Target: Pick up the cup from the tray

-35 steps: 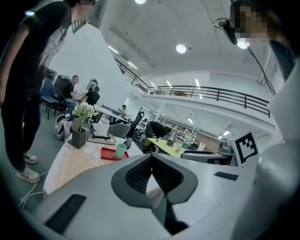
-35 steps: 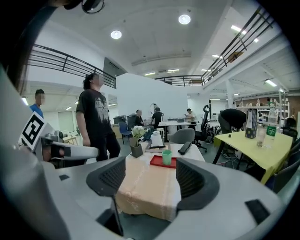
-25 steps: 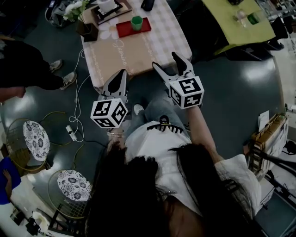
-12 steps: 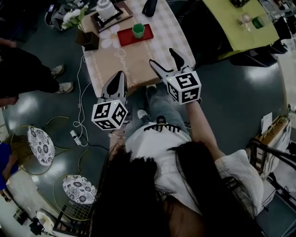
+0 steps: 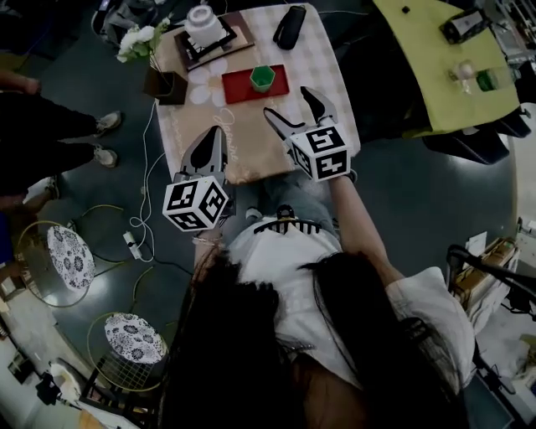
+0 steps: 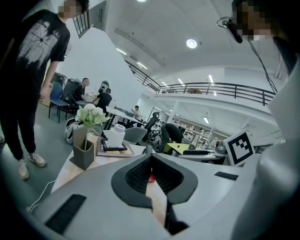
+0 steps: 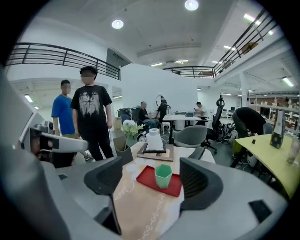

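Note:
A green faceted cup [image 5: 263,77] stands upright on a red tray [image 5: 239,86] on the beige-clothed table. In the right gripper view the cup [image 7: 163,176] sits on the tray [image 7: 146,180], straight ahead between the jaws but still well beyond them. My right gripper [image 5: 290,104] hovers over the table's near edge; its jaws are opening and nothing is between them. The left gripper [image 5: 210,149] is at the table's near left edge, jaws together and empty. In the left gripper view its pads [image 6: 136,176] meet, with a red sliver of tray behind.
A dark vase of white flowers [image 5: 152,57] and a white jar on a wooden board [image 5: 203,23] stand behind the tray, a black case [image 5: 290,25] at the far right. People stand left of the table [image 7: 91,117]. A yellow-green table [image 5: 435,59] is at the right; stools [image 5: 67,255] and cables lie on the floor.
Both grippers have moved forward to the table's near edge, and the cup and tray now lie closer. The right gripper's jaws have spread a little wider.

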### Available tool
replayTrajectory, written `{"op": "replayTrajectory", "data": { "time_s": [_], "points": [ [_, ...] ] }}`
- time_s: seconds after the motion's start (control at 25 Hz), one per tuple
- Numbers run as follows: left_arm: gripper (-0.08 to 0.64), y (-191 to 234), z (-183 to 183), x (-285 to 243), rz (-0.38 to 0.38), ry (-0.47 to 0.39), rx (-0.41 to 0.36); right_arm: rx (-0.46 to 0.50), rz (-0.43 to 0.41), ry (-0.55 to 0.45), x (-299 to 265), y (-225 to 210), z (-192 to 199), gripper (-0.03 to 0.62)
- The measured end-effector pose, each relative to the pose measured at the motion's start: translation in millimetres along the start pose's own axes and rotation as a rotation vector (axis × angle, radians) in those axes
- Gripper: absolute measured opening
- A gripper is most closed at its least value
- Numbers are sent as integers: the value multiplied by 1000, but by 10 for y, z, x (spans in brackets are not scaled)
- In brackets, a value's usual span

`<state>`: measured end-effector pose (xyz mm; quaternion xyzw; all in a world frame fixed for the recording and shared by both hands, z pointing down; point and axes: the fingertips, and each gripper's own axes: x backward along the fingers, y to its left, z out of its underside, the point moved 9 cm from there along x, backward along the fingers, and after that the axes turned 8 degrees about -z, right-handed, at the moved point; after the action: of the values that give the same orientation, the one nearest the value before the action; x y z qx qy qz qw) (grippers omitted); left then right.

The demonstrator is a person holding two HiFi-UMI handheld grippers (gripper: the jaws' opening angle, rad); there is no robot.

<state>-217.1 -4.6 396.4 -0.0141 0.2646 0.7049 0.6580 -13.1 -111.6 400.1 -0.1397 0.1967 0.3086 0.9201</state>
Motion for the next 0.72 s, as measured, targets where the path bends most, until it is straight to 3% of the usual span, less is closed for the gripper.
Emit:
{"op": "replayTrajectory", "data": {
  "time_s": [0.24, 0.64, 0.72],
  "points": [
    [9, 38, -99, -294, -55, 8, 22, 39, -45, 75, -460, -229, -52, 365],
    [9, 175, -271, -746, -135, 40, 17, 114, -130, 278, -1196, -515, 200, 373],
    [9, 194, -291, -801, -154, 44, 21, 64, -138, 288, -1336, -575, 259, 373]
  ]
}}
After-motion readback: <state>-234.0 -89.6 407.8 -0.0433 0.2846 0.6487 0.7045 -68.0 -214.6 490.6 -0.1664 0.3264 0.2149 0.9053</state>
